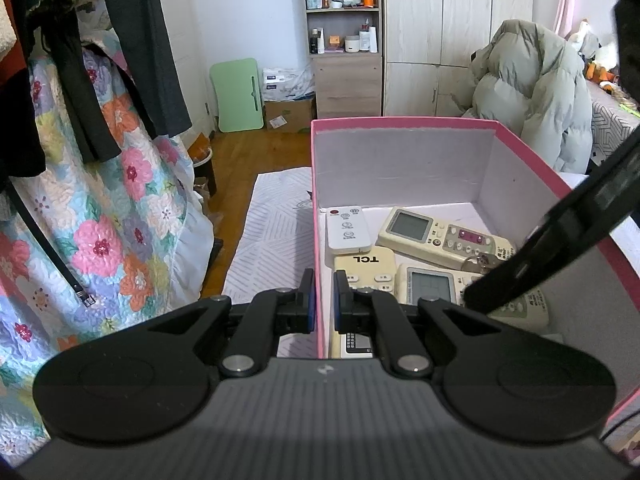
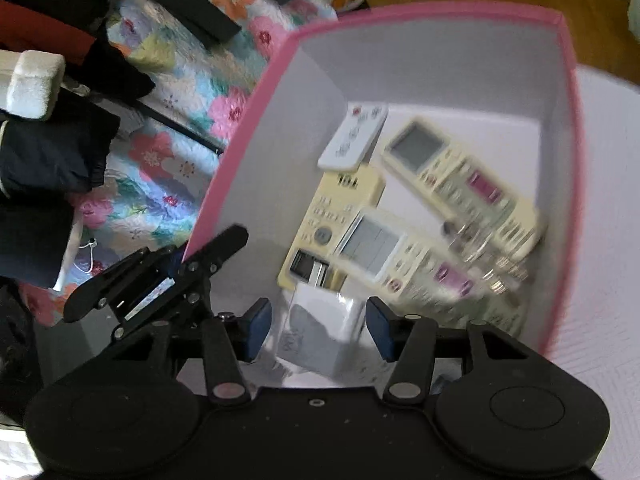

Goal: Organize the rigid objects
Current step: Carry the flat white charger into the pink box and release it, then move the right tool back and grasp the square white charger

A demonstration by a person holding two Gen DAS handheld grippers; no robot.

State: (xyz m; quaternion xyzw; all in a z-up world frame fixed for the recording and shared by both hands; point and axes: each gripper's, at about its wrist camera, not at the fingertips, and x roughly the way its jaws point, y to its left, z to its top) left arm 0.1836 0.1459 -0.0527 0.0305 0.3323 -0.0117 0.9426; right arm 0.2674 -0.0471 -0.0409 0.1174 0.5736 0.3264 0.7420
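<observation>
holding four remotes (image 1: 444, 234), keys (image 1: 478, 262): pink box (image 1: 400, 120).

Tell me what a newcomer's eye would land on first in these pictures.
First the pink box, its wall clamped by the left tool, with pale remote controls lying flat on its floor. Next the white packet between the right tool's blue pads, above the box's near end. Left of the box lies a flowered quilt.
</observation>
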